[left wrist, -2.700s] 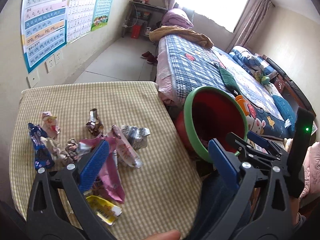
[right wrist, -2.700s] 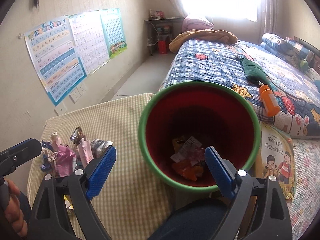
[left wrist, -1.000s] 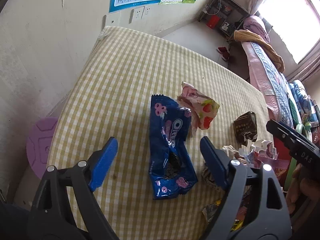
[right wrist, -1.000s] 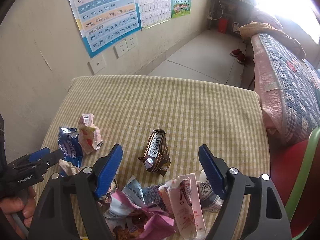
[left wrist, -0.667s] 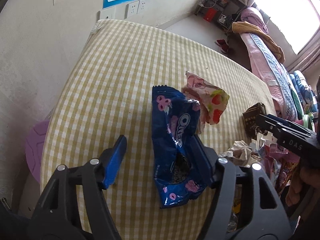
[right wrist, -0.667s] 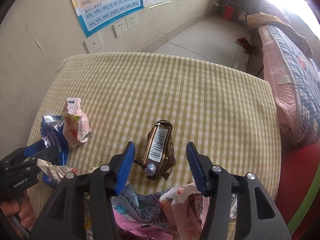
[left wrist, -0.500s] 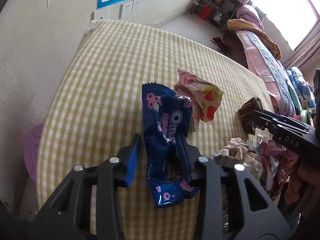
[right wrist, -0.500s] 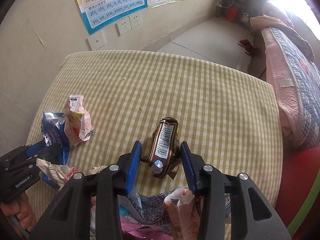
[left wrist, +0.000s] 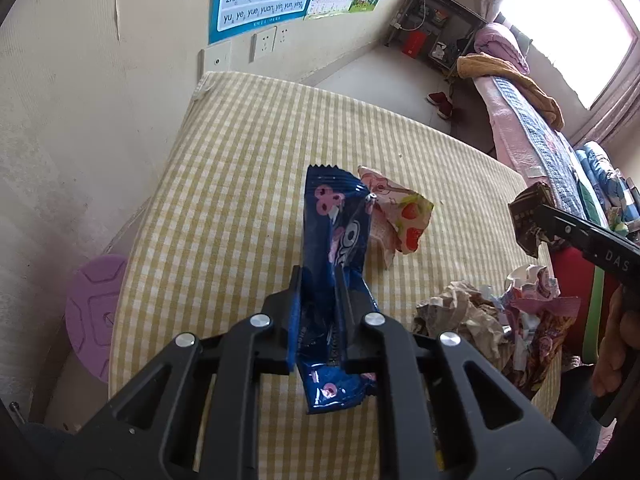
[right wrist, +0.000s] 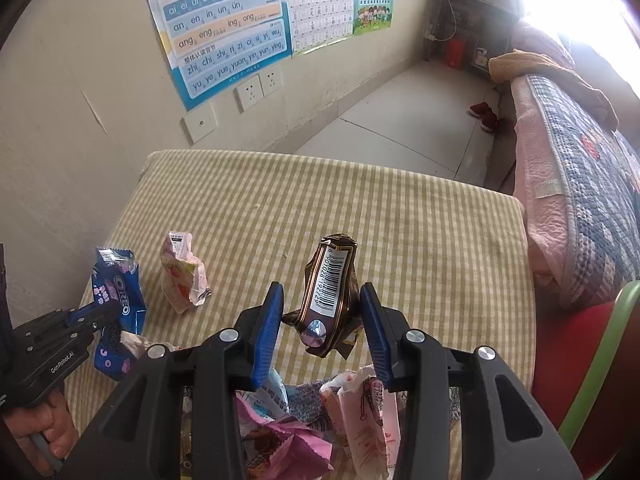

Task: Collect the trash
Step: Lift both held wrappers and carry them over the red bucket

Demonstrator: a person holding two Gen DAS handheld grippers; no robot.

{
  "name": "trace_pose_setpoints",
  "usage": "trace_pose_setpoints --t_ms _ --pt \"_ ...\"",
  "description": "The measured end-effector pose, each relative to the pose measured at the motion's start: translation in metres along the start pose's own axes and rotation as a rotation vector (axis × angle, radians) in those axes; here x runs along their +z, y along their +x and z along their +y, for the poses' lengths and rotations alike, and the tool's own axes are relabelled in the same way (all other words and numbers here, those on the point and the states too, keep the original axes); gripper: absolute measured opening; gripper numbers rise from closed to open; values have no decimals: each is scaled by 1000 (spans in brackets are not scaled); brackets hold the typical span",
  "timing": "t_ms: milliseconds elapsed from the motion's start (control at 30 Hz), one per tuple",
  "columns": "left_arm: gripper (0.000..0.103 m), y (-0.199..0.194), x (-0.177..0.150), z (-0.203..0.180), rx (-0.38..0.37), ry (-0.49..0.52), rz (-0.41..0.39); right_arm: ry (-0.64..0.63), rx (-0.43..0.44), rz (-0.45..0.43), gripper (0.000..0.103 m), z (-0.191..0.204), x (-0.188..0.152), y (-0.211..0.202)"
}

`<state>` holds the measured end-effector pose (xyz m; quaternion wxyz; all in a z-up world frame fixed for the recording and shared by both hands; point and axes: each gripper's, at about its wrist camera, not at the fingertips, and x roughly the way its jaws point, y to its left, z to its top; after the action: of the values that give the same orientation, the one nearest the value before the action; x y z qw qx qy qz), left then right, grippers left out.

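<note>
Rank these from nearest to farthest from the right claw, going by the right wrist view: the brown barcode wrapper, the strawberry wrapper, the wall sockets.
1. Brown barcode wrapper: pinched between the pads of the right claw, lifted off the checked cloth.
2. Strawberry wrapper: to the left, on the cloth.
3. Wall sockets: far back on the wall, under the posters.

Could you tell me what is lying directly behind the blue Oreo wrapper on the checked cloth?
A crumpled pink strawberry wrapper sits behind the blue Oreo wrapper, on the checked cloth. Its near edge is hidden by the Oreo wrapper.
</note>
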<state>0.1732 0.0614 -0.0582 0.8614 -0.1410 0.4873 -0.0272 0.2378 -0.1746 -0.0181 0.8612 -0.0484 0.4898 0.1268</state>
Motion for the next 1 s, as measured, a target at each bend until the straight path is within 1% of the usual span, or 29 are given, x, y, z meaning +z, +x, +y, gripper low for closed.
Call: trace_pose_setpoints --t_ms 167,267,533,833,1000 --pt "13 -25 2 -9 0 12 -40 5 9 -36 39 1 -5 -27" --pt "13 -41 -2 -15 -5 23 -55 13 13 -54 39 1 -13 -44" --pt "13 -76 -19 -34 -31 42 -81 49 28 -79 39 -3 -48 -81" --pt "13 -108 -31 -75 -60 107 -126 95 31 -119 39 -17 -86 -120" --pt "13 -120 -38 -101 -85 145 -132 131 31 -150 39 -31 -102 -140"
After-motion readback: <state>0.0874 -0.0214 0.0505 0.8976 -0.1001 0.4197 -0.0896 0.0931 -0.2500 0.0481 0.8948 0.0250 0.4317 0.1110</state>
